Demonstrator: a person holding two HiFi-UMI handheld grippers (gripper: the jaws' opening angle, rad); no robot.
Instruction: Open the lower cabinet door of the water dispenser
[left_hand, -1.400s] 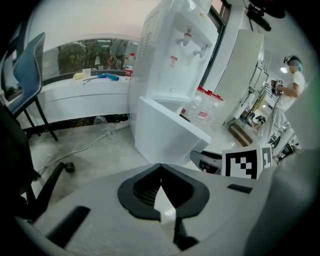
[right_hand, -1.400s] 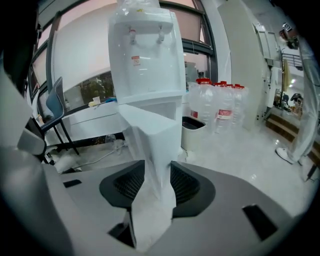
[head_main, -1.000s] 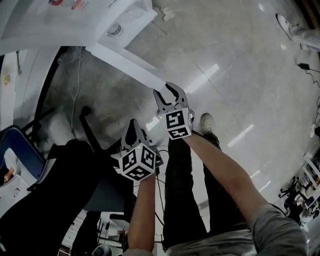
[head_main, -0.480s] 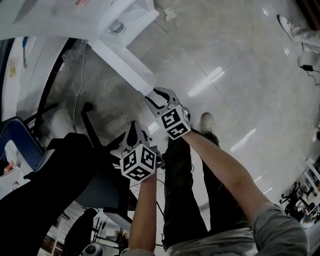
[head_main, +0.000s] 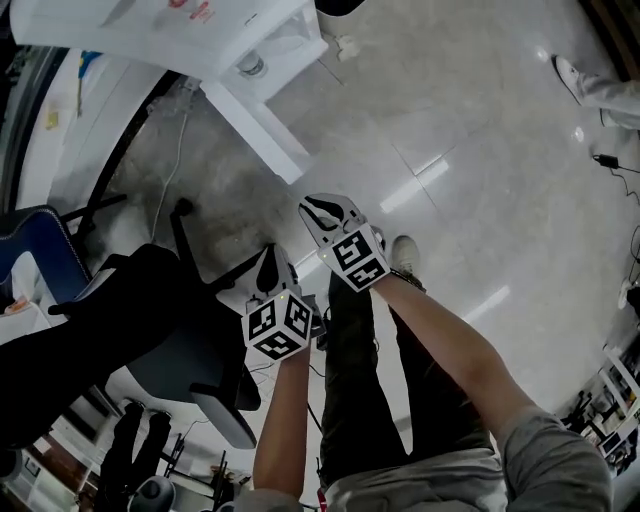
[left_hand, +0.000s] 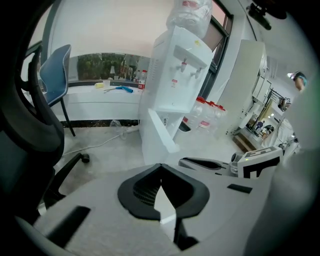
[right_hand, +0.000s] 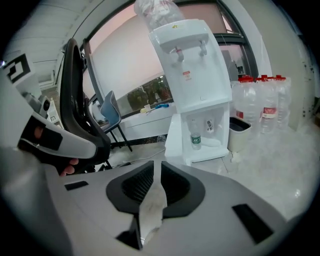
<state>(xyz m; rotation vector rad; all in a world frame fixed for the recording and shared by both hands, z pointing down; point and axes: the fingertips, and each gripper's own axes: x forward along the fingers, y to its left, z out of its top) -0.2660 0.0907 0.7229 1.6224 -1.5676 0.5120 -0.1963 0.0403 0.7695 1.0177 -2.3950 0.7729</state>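
Note:
The white water dispenser (head_main: 150, 30) stands at the top left of the head view. Its lower cabinet door (head_main: 255, 128) is swung out over the floor. In the right gripper view the door (right_hand: 174, 137) hangs open to the left, and a small bottle (right_hand: 195, 140) shows inside the cabinet. My right gripper (head_main: 325, 208) hovers just short of the door's free end without touching it. Its jaws have just been closing to a slim gap, with nothing between them. My left gripper (head_main: 270, 268) sits lower and to the left, shut and empty.
A black office chair (head_main: 120, 320) fills the left, with a blue chair (head_main: 25, 260) behind it. A cable (head_main: 180, 140) trails on the floor beside the dispenser. Packs of water bottles (right_hand: 260, 105) and a bin (right_hand: 240, 131) stand to its right. My shoe (head_main: 405, 250) is below the right gripper.
The right gripper has come away from the door's end, risen, and narrowed its wide jaws to a slit. The left gripper has also lifted a little. The door stays swung out.

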